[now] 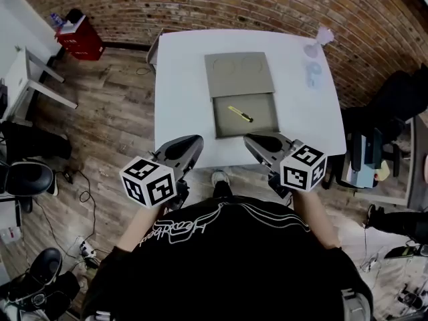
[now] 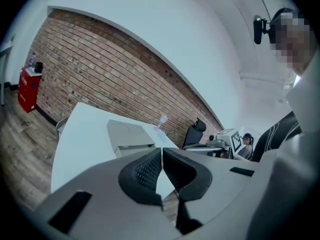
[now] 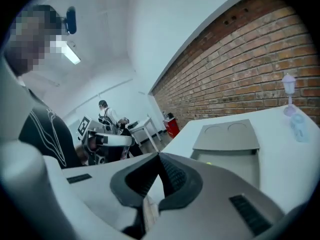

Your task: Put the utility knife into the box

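A yellow utility knife [image 1: 240, 114] lies inside the open grey box [image 1: 218, 120] in the middle of the white table [image 1: 180, 85]. The box's lid [image 1: 239, 73] is folded back flat behind it. Both grippers hover at the table's near edge, short of the box. My left gripper [image 1: 194, 141] is shut with nothing between its pads, and its own view shows the jaws meeting [image 2: 162, 152] with the box [image 2: 131, 136] ahead. The right gripper [image 1: 251, 139] is likewise shut and empty [image 3: 159, 157]. In its view the box [image 3: 250, 156] shows a yellow speck of the knife [image 3: 208, 163].
A clear stemmed ornament [image 1: 319, 40] and a clear plastic item [image 1: 313, 73] stand at the table's far right corner. A red cabinet [image 1: 80, 39] sits by the brick wall at the left. Black chairs [image 1: 394, 99] flank the table. A person [image 3: 105, 114] stands far off.
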Demonstrator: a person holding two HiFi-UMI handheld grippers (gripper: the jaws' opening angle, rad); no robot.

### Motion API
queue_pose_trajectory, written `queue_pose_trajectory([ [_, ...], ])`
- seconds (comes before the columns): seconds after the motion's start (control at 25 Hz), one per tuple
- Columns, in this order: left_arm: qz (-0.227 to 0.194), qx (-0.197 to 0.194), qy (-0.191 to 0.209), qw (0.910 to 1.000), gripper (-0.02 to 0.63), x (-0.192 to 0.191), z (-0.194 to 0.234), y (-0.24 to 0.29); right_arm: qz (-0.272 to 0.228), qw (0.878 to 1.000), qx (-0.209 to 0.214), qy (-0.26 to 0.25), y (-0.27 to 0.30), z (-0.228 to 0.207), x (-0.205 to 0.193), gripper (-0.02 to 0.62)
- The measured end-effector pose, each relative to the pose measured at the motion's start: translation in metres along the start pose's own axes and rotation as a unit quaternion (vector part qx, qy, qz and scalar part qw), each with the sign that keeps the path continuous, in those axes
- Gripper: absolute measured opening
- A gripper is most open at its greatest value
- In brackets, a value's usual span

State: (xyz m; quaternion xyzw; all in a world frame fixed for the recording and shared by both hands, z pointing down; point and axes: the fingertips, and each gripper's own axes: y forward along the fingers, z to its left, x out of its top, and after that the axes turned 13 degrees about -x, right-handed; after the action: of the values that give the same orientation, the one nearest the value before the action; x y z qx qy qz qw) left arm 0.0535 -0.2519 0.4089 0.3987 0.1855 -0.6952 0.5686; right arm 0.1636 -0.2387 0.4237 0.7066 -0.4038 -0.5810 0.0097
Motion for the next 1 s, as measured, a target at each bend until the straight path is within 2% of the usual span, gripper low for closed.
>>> queue_pose_trajectory([
  [0.2,0.006,-0.020,0.020,0.9996,0.035,0.000,-0.024,-0.002,-0.054,0.998,0.023,0.009,-0.022,0.027,0.010,0.002],
  [0.36,0.010,-0.030,0.036,0.9989,0.035,0.002,-0.043,-0.001,-0.074,0.997,0.017,0.014,-0.035,0.030,0.011,0.002],
  [0.48,0.011,-0.035,0.045,0.9983,0.035,0.003,-0.051,-0.001,-0.090,0.995,0.029,0.013,-0.043,0.038,0.015,0.002],
  [1.0,0.007,-0.041,0.066,0.9970,0.035,0.007,-0.068,-0.005,-0.097,0.995,0.030,-0.024,-0.058,0.056,0.021,0.002],
])
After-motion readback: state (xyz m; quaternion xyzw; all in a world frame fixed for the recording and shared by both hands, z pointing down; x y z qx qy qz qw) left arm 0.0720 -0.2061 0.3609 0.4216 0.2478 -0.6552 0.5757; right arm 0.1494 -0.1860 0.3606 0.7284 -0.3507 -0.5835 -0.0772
